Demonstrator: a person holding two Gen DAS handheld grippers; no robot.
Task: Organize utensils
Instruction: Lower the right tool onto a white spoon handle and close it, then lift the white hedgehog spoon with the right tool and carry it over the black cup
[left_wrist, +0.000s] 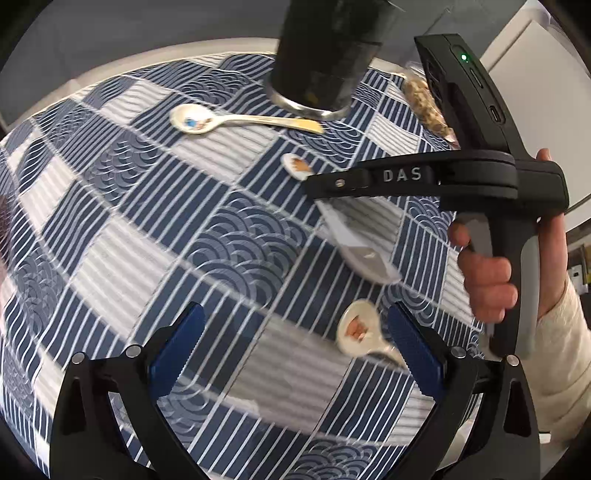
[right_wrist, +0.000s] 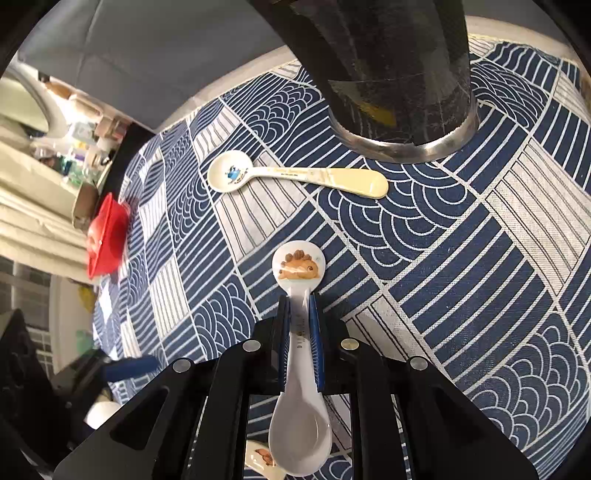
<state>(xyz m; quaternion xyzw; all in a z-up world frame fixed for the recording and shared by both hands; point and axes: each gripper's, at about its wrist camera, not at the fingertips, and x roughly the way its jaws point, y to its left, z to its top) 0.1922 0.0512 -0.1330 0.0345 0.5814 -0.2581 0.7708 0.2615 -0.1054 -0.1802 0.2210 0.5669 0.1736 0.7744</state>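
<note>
Over the patterned tablecloth (right_wrist: 461, 240), the right hand-held gripper (right_wrist: 300, 306) angles downward, clamped on a white spoon (right_wrist: 299, 424); the left hand-held gripper (left_wrist: 295, 343) gapes apart.

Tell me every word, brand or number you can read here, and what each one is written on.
"DAS": on the side of the right tool, seen from the left camera; a hand holds its grip.
Small print along the held white spoon's handle: too small to read.
Small print along the cream spoon's handle: too small to read.

Bright, even light; motion blur across the left wrist view, sharp right wrist view, fisheye bending and dark corners.
</note>
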